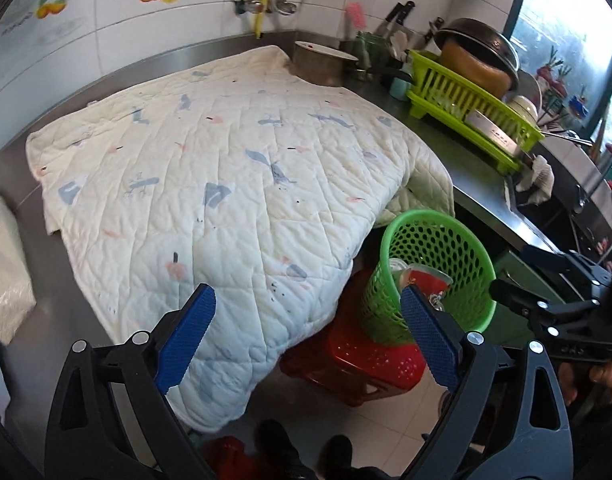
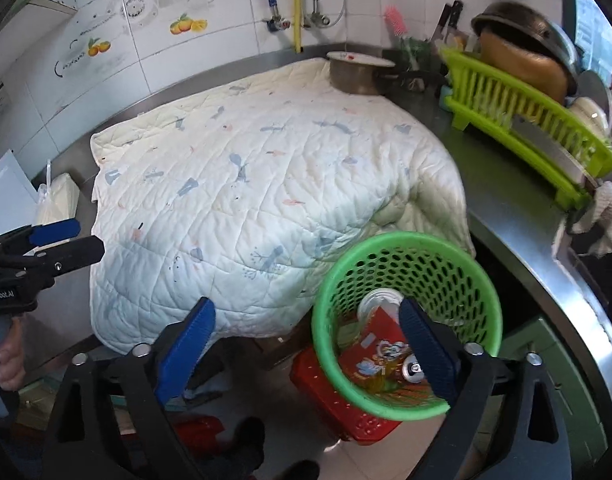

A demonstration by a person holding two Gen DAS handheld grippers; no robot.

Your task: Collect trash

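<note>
Beside the quilt's (image 2: 241, 184) hanging edge, the green basket (image 2: 410, 264) stands unobstructed.

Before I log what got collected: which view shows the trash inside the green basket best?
The right wrist view: it looks into the green basket, showing a red carton and cans. The left wrist view shows mostly its wall.

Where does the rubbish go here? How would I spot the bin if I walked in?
Find the white quilt spread over the steel counter. At its front right corner, below the counter edge, a green basket sits on a red stool. It is round with holes in its wall, unlike the slatted green dish rack.
</note>
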